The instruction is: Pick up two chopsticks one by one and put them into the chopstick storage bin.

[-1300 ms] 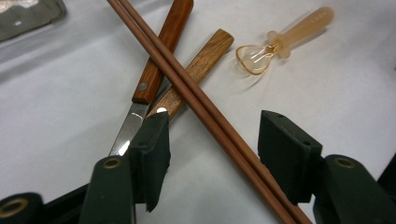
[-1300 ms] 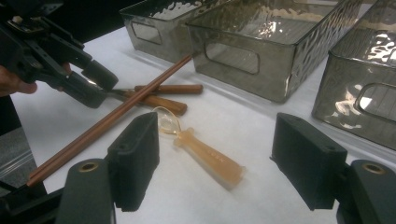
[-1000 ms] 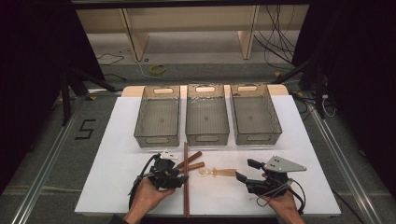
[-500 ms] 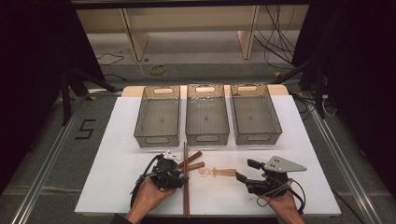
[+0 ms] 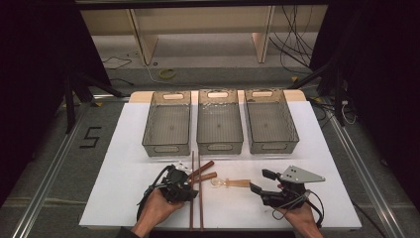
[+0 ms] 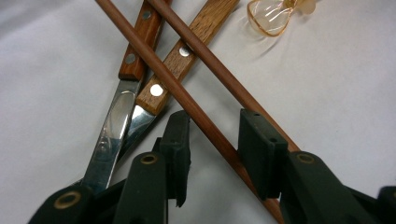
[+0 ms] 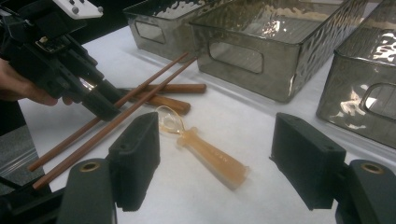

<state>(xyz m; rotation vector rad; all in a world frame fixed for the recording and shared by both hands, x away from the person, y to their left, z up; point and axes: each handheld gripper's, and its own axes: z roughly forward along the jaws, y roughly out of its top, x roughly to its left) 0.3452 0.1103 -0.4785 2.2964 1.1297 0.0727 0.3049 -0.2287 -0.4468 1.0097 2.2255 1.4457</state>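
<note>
Two long brown chopsticks lie side by side, crossing two wooden-handled knives. My left gripper is low over them, held in a hand. In the left gripper view its jaws straddle one chopstick and have just been closing. Small gaps remain on both sides, so it is open. The second chopstick runs behind the right jaw. The knife blades lie by the left jaw. My right gripper stands wide open, with a clear amber spoon on the table ahead of its jaws.
Three grey see-through bins stand in a row at the back of the white table top. The spoon lies between the two grippers. Dark floor and cables lie beyond the table.
The left gripper's jaws look slightly narrower around the chopstick. Both hands and all the objects stay where they were.
</note>
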